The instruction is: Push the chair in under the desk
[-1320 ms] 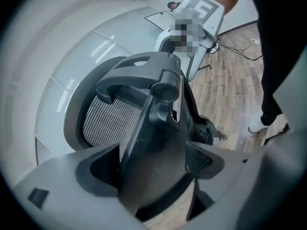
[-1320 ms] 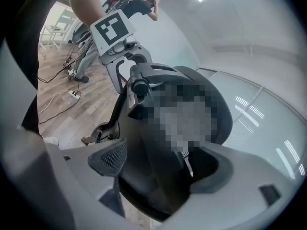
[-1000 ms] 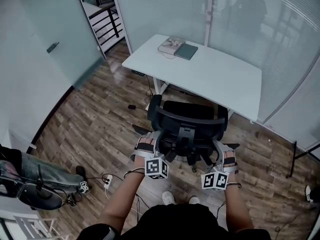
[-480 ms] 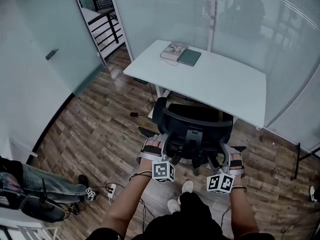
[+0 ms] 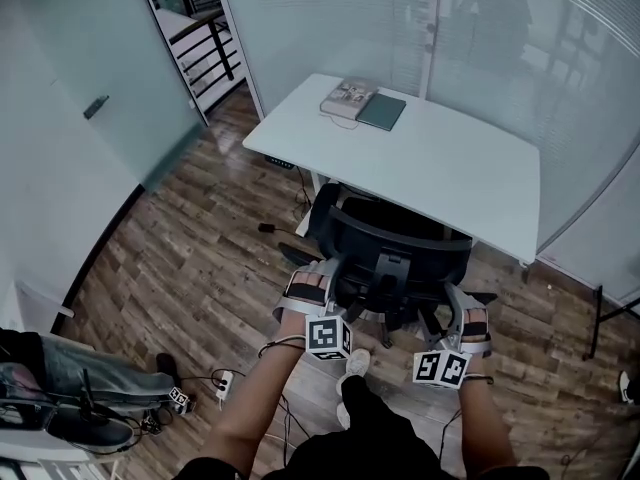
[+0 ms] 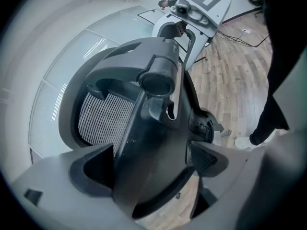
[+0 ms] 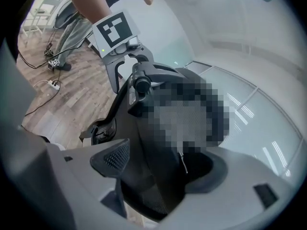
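Observation:
A black mesh office chair (image 5: 395, 243) stands with its back to me, its seat at the front edge of the white desk (image 5: 440, 168). My left gripper (image 5: 322, 276) is on the left rim of the backrest; its jaws are opening with the dark backrest frame (image 6: 144, 143) filling the gap between the pads. My right gripper (image 5: 452, 303) is on the right rim, shut on the backrest frame (image 7: 158, 143), which lies against both pads. In each gripper view the other gripper shows beyond the chair's headrest post.
A book (image 5: 350, 96) and a green notebook (image 5: 383, 112) lie on the desk's far left corner. Glass walls enclose the desk at the back and right. A power strip with cables (image 5: 222, 378) lies on the wood floor at left. My shoe (image 5: 352, 363) is behind the chair.
The chair has rolled forward toward the desk with both grippers on its backrest. I have stepped forward behind it.

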